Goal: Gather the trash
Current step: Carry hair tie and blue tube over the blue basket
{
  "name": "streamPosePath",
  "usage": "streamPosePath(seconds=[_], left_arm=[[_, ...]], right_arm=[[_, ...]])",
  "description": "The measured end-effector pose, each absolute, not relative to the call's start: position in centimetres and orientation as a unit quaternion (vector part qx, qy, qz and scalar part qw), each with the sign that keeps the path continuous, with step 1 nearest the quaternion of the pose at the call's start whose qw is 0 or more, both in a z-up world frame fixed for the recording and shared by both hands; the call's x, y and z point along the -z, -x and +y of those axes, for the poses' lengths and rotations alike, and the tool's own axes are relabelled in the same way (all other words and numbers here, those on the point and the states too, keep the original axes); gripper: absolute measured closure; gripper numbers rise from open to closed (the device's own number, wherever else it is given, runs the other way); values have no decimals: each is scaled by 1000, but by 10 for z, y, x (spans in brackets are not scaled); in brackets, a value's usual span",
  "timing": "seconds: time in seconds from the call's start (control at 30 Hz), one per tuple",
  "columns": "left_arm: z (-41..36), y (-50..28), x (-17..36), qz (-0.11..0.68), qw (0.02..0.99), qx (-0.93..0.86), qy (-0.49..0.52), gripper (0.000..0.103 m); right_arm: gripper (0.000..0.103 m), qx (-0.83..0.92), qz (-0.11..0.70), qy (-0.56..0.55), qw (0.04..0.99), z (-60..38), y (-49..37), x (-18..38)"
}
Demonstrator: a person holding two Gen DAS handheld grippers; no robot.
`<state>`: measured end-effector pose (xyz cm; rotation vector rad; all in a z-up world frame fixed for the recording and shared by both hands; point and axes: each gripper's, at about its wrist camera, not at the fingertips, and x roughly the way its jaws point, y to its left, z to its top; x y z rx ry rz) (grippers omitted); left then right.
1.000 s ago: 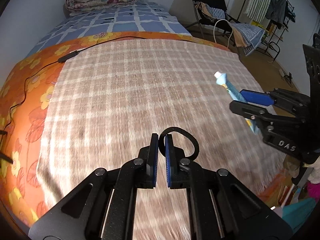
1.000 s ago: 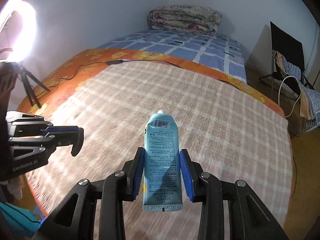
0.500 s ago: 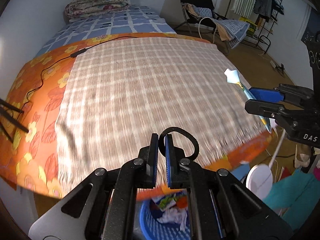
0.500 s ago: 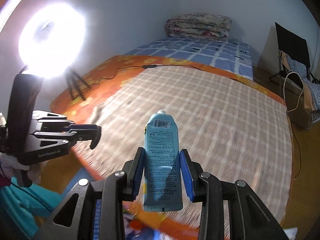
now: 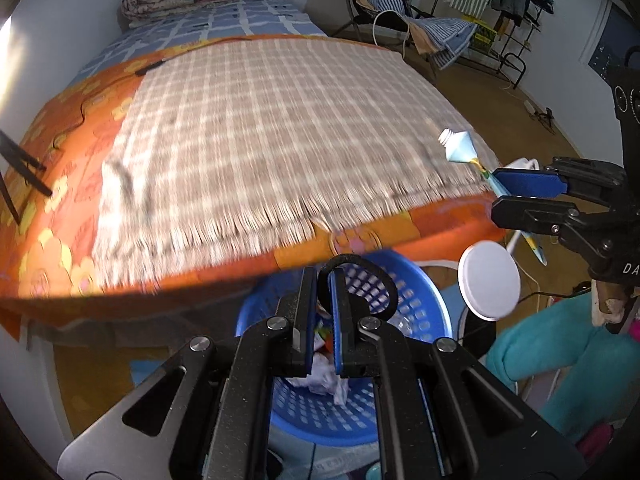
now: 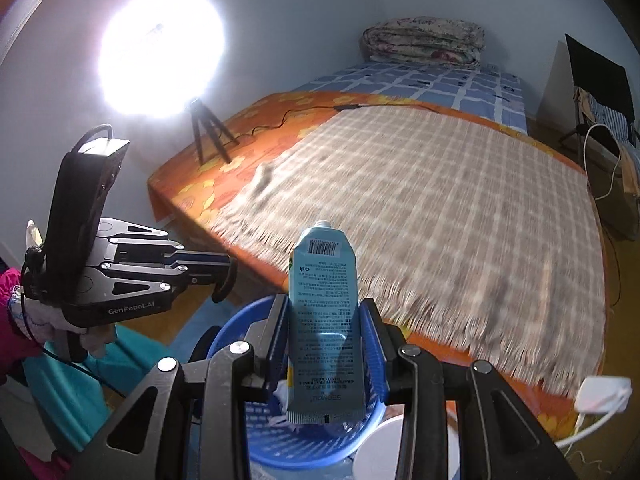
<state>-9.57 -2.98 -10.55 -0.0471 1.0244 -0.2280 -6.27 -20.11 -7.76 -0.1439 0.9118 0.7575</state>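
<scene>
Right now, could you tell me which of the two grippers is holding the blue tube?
The right gripper: it clamps the blue tube, whereas the left gripper pinches a black hair tie.

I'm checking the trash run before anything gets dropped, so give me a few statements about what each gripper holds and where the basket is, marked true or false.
1. The right gripper grips a light blue tube. True.
2. The left gripper is open. False: it pinches a black hair tie.
3. The blue basket sits on the bed. False: it stands on the floor beside it.
4. The basket already holds crumpled trash. True.
</scene>
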Motion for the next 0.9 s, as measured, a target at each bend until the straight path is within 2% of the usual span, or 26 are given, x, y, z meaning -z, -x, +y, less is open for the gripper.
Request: streamPosePath(seconds=[0.57,0.9], left_arm=[[-36,125,146,526,844,101,22,99],[-33,123,158,538,838,93,19,99]], right_arm=[[67,-367,478,68,795,-195,94,130],[67,-364,486,69,791,-195,95,138]])
